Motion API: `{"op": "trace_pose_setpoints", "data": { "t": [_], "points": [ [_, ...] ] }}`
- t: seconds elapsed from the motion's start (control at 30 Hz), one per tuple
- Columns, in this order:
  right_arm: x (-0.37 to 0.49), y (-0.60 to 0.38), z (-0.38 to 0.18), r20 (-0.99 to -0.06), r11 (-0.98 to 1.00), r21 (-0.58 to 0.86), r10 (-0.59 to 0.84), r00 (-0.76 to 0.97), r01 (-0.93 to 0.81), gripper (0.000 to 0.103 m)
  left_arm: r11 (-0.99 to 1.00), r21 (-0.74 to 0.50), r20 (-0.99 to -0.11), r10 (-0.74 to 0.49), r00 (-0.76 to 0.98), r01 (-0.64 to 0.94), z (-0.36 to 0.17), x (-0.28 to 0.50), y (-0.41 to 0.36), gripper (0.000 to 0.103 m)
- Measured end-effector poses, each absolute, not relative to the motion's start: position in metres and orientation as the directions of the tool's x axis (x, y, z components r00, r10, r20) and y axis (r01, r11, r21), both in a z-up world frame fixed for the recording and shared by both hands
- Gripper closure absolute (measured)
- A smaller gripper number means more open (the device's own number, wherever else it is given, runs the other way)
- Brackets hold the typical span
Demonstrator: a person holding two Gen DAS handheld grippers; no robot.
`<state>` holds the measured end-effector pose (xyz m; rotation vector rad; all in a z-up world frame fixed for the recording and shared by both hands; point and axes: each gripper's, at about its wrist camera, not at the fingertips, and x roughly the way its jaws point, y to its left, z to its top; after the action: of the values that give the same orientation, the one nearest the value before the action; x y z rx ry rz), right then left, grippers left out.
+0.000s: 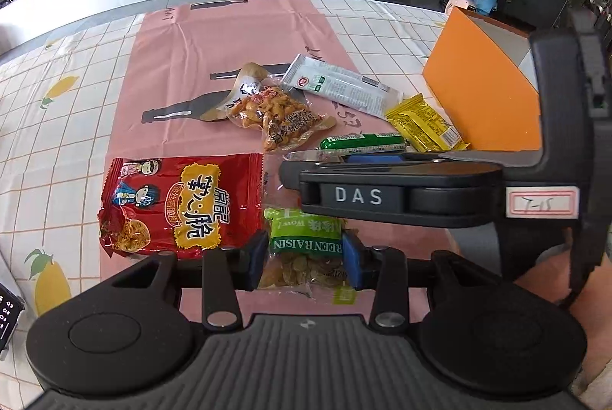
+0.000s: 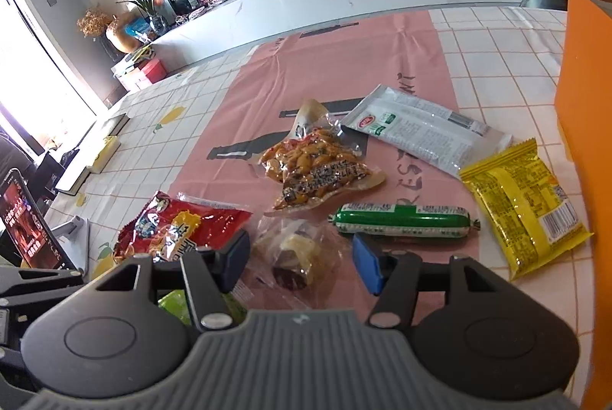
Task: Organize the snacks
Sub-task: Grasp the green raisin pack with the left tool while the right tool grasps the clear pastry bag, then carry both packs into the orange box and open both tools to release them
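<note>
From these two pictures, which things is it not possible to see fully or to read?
- Orange box: its inside is hidden by its own wall in both views; the right wrist view's edge cuts it.
- Green raisin bag: the left gripper covers its sides; the right wrist view shows only a green corner.
- Clear snack packet: no label readable in the right wrist view.
- White packet: print too small.

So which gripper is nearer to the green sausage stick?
Right. The right gripper sits just short of the green sausage stick, its blue pad almost beside it. The left gripper is further back, pinching the green raisin packet.
</note>
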<state>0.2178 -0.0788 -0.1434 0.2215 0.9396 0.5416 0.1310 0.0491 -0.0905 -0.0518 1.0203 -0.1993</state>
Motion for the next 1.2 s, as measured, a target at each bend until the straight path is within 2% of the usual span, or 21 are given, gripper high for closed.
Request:
{"op": "trace_pose_setpoints", "data": {
  "t": [0.13, 0.33, 0.37, 0.57, 0.67, 0.77, 0.97, 1.2],
  "points": [
    [0.223, -0.081, -0.152, -0.710, 0.829, 0.463, 0.559, 0.428, -0.315, 0.041, 0.979, -0.145, -0.863, -0.196, 0.466, 0.143, -0.099, 0.133, 0.047, 0.057],
    [0.214, -0.085, -0.147, -0.716, 0.838, 0.434, 0.544, 0.438, -0.331, 0.062, 0.978, -0.144, -0.880, -0.195, 0.434, 0.148, -0.106, 0.135, 0.042, 0.055],
    [0.212, -0.087, -0.144, -0.716, 0.841, 0.427, 0.539, 0.444, -0.332, 0.063, 0.979, -0.142, -0.879, -0.192, 0.436, 0.144, -0.107, 0.136, 0.042, 0.051],
    [0.196, -0.113, -0.133, -0.720, 0.860, 0.412, 0.510, 0.471, -0.301, 0.065, 0.981, -0.148, -0.896, -0.187, 0.403, 0.125, -0.118, 0.140, 0.040, 0.048],
    [0.187, -0.128, -0.127, -0.717, 0.865, 0.417, 0.502, 0.484, -0.279, 0.065, 0.981, -0.163, -0.892, -0.192, 0.410, 0.105, -0.121, 0.140, 0.039, 0.056],
    [0.177, -0.140, -0.120, -0.713, 0.871, 0.410, 0.490, 0.501, -0.268, 0.065, 0.986, -0.141, -0.890, -0.167, 0.424, 0.093, -0.118, 0.137, 0.035, 0.058],
    [0.153, -0.167, -0.101, -0.689, 0.873, 0.422, 0.484, 0.539, -0.245, 0.066, 0.984, -0.141, -0.852, -0.174, 0.493, 0.104, -0.085, 0.127, 0.025, 0.059],
    [0.124, -0.203, -0.057, -0.616, 0.860, 0.451, 0.493, 0.615, -0.239, 0.067, 0.976, -0.132, -0.790, -0.208, 0.577, 0.171, -0.031, 0.116, 0.001, 0.059]
  ]
}}
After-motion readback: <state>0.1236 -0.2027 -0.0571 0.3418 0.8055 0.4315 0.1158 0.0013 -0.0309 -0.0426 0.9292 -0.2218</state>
